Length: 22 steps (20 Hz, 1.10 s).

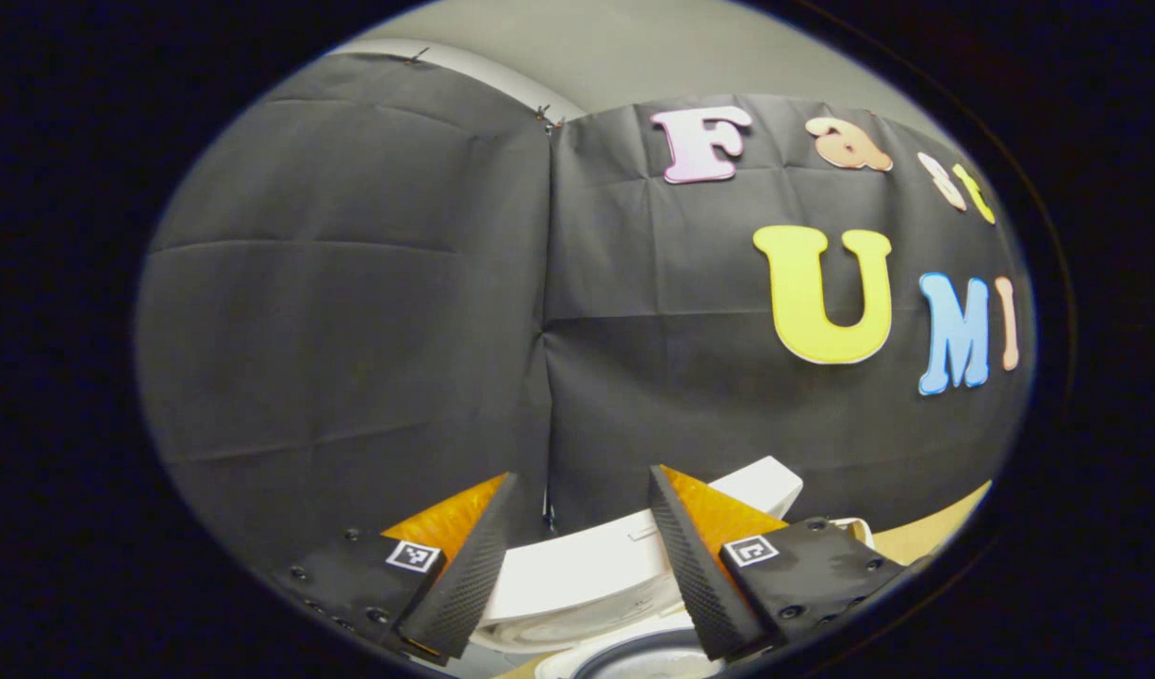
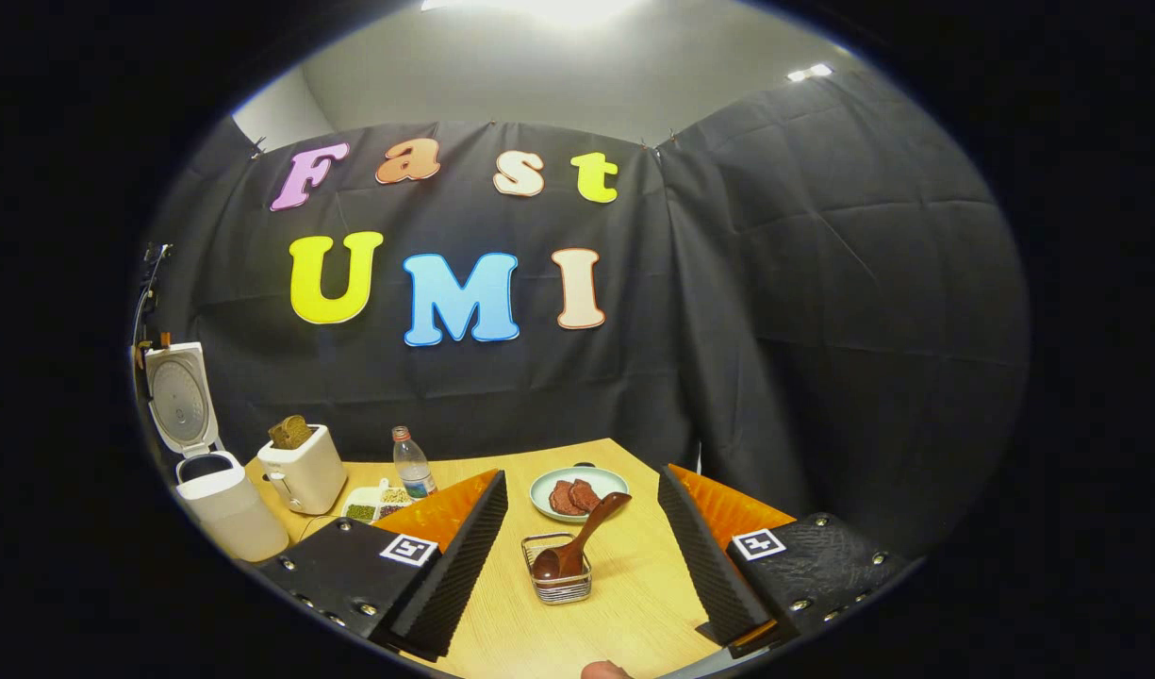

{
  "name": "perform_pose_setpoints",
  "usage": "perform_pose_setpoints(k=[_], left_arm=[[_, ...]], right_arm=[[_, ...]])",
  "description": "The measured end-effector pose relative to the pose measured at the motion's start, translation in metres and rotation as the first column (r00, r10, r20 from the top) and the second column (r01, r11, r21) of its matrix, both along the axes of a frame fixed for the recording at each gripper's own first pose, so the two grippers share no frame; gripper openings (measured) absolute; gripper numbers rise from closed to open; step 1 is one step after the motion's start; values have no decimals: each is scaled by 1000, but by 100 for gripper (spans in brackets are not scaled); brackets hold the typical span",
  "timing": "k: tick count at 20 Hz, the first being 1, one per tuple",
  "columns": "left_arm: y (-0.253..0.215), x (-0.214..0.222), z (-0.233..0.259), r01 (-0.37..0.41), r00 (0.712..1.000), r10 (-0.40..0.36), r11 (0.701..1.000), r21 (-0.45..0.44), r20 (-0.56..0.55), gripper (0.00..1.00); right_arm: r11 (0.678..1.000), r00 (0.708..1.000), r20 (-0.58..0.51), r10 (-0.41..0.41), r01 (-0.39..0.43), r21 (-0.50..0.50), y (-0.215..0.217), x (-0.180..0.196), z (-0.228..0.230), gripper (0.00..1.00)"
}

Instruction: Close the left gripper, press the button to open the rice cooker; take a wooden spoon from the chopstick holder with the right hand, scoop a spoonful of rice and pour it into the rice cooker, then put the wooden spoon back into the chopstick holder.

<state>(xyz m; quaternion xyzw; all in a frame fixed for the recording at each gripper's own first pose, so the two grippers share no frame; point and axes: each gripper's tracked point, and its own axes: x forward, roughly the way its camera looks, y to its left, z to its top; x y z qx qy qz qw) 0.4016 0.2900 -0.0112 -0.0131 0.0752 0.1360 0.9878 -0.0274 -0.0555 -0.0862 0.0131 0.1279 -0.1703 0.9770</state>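
The rice cooker (image 2: 209, 471), lid up, stands far left of the right gripper (image 2: 582, 566), with a toaster (image 2: 302, 469) and bottle (image 2: 412, 464) beside it. Between that gripper's wide-open, empty fingers sits the chopstick holder (image 2: 558, 577) holding the wooden spoon (image 2: 577, 542). The left gripper (image 1: 577, 566) gapes empty just above the cooker.

White rice cooker (image 2: 221, 505) at far left, lid upright; wooden spoon (image 2: 577, 542) leaning in a wire chopstick holder (image 2: 558, 571) mid-table.

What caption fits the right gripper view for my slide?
Open right tool faces the brown wooden spoon in its wire holder; white rice cooker stands open at left.
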Motion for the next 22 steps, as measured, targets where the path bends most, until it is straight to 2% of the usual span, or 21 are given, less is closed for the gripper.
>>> perform_pose_setpoints(k=[10,16,19,22], left_arm=[[-28,-36,-1,18,999,-19,1000,-25,-30,92],[-53,-65,-7,11,999,-11,1000,-5,-44,94],[-67,-75,-15,15,998,-12,999,37,-69,96],[-75,-85,-17,5,997,-4,1000,17,-73,97]], right_arm=[[996,996,-5,91,-91,-10,-5,18,8,98],[992,992,-1,127,-127,-4,-27,27,12,98],[990,990,0,138,-138,15,-38,29,12,98],[988,988,-10,151,-151,11,-50,31,10,98]])
